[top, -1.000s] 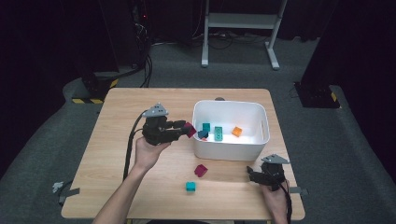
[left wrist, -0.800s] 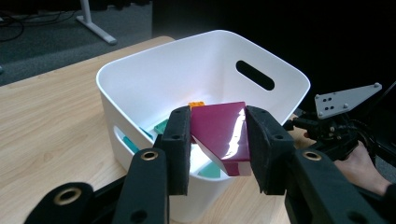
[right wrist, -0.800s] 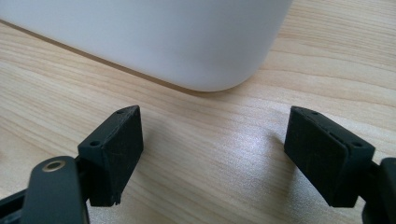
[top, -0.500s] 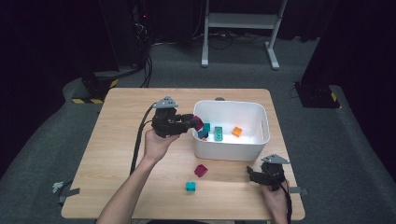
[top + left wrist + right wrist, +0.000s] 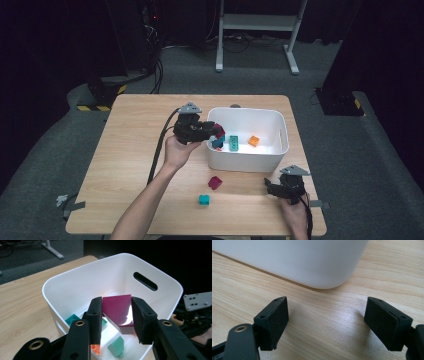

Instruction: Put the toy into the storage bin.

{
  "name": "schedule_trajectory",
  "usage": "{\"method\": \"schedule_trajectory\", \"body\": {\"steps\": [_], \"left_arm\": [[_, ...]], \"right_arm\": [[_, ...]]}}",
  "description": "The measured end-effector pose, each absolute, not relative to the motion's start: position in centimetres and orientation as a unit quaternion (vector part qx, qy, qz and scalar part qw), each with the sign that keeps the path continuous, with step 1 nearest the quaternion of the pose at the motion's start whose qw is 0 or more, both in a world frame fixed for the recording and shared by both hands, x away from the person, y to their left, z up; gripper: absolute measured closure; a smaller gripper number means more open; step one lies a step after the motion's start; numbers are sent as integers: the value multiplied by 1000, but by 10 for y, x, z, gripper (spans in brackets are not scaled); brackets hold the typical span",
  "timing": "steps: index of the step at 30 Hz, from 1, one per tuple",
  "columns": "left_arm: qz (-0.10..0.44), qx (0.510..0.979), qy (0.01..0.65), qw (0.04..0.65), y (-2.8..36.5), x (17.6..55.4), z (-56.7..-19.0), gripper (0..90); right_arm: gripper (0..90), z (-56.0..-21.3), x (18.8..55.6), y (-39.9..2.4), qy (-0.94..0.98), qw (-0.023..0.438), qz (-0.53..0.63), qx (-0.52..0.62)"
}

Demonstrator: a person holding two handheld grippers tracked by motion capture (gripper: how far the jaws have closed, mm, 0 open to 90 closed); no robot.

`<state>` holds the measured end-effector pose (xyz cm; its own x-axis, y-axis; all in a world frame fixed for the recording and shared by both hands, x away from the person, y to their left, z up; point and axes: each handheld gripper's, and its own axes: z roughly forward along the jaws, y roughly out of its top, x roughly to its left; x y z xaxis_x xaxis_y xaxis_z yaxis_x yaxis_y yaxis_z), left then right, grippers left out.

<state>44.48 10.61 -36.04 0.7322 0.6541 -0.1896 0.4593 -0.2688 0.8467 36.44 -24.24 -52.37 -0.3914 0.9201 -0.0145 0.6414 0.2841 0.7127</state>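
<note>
Left gripper view shows the left hand-held gripper [image 5: 116, 320] clamping a magenta plastic block [image 5: 118, 311] over the white plastic bin [image 5: 75, 285]; letting go early could bounce it out.

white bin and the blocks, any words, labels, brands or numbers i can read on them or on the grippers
None: no readable text stands on anything here.
white bin: plain walls, no label or brand.
magenta block between the left gripper fingers: bare faces.
Blocks on the table, magenta and teal: no marks to be made out.
grey plate on the right gripper: screw holes, no lettering.
</note>
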Motion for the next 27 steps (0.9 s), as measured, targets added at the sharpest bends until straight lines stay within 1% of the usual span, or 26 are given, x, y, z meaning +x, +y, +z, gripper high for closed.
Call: {"method": "schedule_trajectory", "body": {"steps": [12, 13, 16, 18, 23, 27], "left_arm": [[96, 789, 367, 483, 99, 456, -370, 616], [95, 788, 369, 484, 100, 457, -370, 606], [94, 785, 374, 485, 101, 459, -371, 520], [100, 786, 375, 482, 101, 458, -371, 486], [106, 787, 371, 481, 103, 454, -370, 431], [110, 784, 371, 485, 107, 450, -369, 406]], "right_arm": [[193, -524, 364, -242, 771, 219, 319, 506], [193, -524, 364, -242, 771, 219, 319, 506], [193, -524, 364, -242, 771, 219, 319, 506], [193, -524, 364, -242, 771, 219, 318, 506], [193, -524, 364, -242, 771, 219, 319, 506], [193, -524, 364, -242, 771, 219, 319, 506]]}}
